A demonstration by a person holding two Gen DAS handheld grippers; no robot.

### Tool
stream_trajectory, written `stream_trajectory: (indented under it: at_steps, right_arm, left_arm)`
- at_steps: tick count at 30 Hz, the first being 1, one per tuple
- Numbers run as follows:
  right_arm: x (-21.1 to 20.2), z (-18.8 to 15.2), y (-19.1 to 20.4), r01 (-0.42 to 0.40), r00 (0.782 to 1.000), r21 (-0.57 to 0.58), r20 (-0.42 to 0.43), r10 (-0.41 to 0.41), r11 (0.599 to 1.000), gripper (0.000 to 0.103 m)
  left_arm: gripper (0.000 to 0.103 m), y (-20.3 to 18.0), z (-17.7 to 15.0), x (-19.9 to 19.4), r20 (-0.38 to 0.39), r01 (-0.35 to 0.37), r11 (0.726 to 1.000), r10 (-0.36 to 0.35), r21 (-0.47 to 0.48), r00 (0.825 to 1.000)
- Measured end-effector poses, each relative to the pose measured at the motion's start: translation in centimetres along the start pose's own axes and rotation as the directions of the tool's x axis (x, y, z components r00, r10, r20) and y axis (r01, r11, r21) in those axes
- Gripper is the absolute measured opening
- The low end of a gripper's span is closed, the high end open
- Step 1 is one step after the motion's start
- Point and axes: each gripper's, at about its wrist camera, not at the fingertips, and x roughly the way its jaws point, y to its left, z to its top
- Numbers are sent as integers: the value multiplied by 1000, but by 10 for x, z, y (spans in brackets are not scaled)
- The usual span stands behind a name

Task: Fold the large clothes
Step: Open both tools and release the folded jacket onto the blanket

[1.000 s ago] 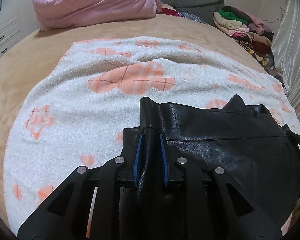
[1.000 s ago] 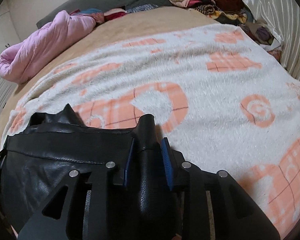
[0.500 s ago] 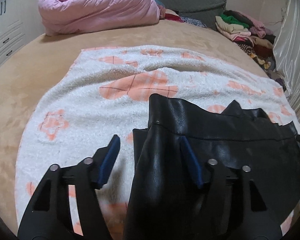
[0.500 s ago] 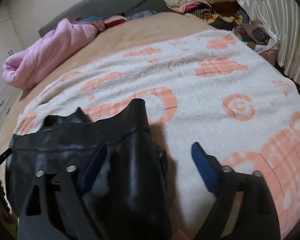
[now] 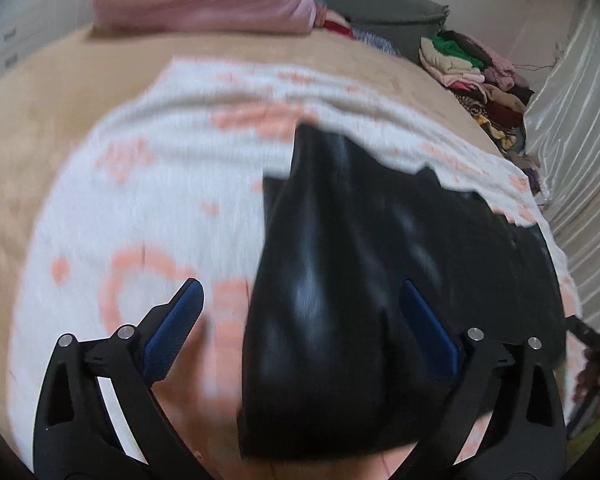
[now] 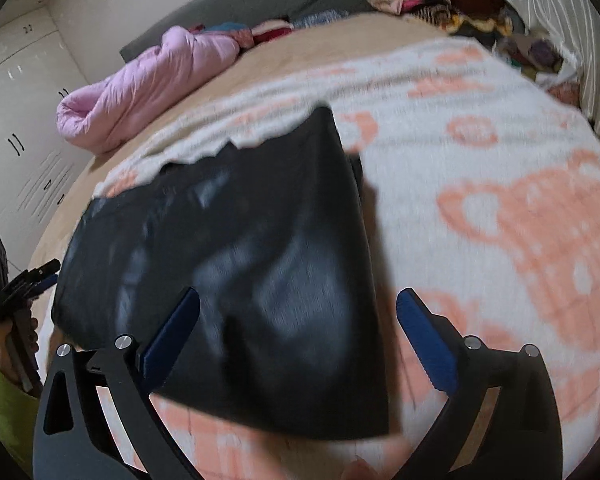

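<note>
A: Both views smeared by motion. The black leather garment [image 5: 340, 280] shows only as a dark glossy shape; seams and fastenings cannot be made out. Its near edge runs under the left gripper [image 5: 300, 320] and is cut off by the frame bottom.

B: Agreed. In the right wrist view the garment's near edge lies on the white blanket with orange prints [image 6: 500, 200], between the fingers of the right gripper [image 6: 298, 332]. The prints are blurred too.

A: Garment's place: flat on that blanket, toward the blanket's near side. A corner of the garment points at the blanket's far edge.

B: Left gripper: jaws opening, spread wide. The garment's fold sits between them; whether the right-hand pad touches the leather is unclear through the blur, and the other pad stands off it.

A: Right gripper: jaws opening, spread wide, angled down at the blanket. One pad overlaps the garment, the other is over bare blanket. No pinch visible.

B: At the left edge of the right wrist view, beyond the blanket's side, a hand [image 6: 16, 344] in a yellow-green sleeve [image 6: 4, 400] grips the other tool, half cut off.

A: Past the blanket's far edge: a pink quilt [image 6: 148, 88] and a clothes pile [image 5: 472, 68], its items indistinct.
</note>
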Motion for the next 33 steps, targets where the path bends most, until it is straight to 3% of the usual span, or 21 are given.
stream_trajectory:
  at_steps: [3,4,6,7,10,12,18,21,23,25,26,28,30,33]
  right_arm:
    - [8,-13,-7,-1,999,31,-54,3,1000,97]
    - [8,-16,-9,-25,998,43,-58,27,999,84]
    - [10,-20,-10,-99,992,70,-74,104,993,67]
    - [11,-20,-10,-98,992,73,-76,103,993,64]
    - [6,-19,-12,-101,991,59,-85,105,993,34]
    - [1,-17,-16,-121,988,61,-89,126,991,32]
    - [-10,-26,-17,-75,993,39,-91,78,996,35]
    - [-13,-27,-12,-15,996,1,-84,15,1000,48]
    - [-23,-28,-3,55,997,-38,-54,-57,998,62]
    - [-34,-27,7,109,994,-75,-2,-110,991,78]
    - [-42,-27,13,144,989,-88,37,-141,986,81]
    - [-54,-28,25,157,985,-113,94,-147,981,87]
    - [-64,-29,40,145,983,-143,132,-127,979,92]
    - [-69,-30,63,97,988,-181,137,-72,979,96]
  left_arm:
    - [91,3,-18,5,-47,15,1000,-16,-20,999]
    - [91,3,-21,6,-55,17,999,-19,-27,998]
    - [73,2,-28,6,-65,53,997,-56,-47,996]
    - [65,-1,-31,5,-65,56,997,-60,-53,996]
    - [52,-10,-35,0,-67,21,999,-23,-37,998]
    - [50,-17,-40,-6,-65,2,1000,-3,-18,998]
    - [49,-26,-62,-26,-66,-7,1000,8,14,998]
    - [52,-26,-64,-30,-60,-17,999,18,27,998]
    - [55,-24,-62,-33,-61,-22,1000,23,19,998]
    - [56,-26,-61,-36,-57,-34,999,36,33,998]
    - [57,-26,-61,-37,-58,-38,998,40,41,998]
    - [60,-27,-63,-42,-48,-44,998,46,46,998]
    - [77,-27,-64,-50,-28,-51,998,52,46,998]
    - [81,-28,-62,-61,0,-52,997,52,52,999]
